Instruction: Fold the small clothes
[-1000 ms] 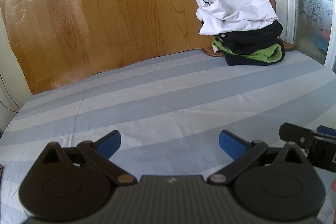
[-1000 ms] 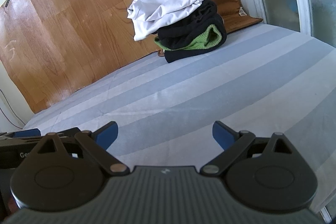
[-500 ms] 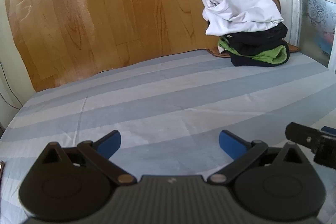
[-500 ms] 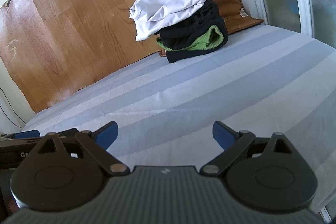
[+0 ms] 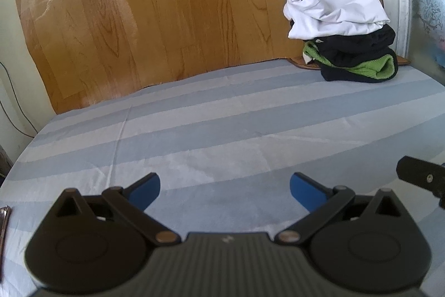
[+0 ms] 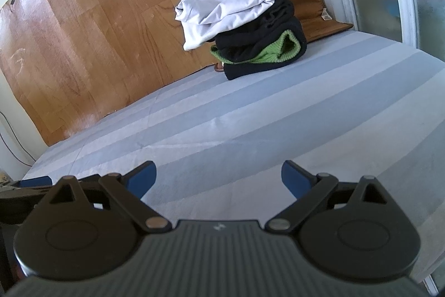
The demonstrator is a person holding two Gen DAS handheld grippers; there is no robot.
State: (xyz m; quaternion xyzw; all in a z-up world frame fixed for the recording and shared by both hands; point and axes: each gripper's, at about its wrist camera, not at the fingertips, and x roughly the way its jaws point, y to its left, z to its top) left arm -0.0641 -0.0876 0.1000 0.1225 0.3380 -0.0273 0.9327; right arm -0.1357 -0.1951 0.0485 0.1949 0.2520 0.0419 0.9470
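Left wrist view: clothes pile [image 5: 342,29] now sits further right.

Blue-striped bed sheet [image 5: 222,130], clothes pile [image 5: 347,41] at its far corner.

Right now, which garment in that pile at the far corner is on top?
The white garment is on top. It lies crumpled over the black garment, and below that a black piece with bright green lining rests on the striped sheet.

no readable text, small logo mark on gripper body [image 5: 227,240] (not letters)
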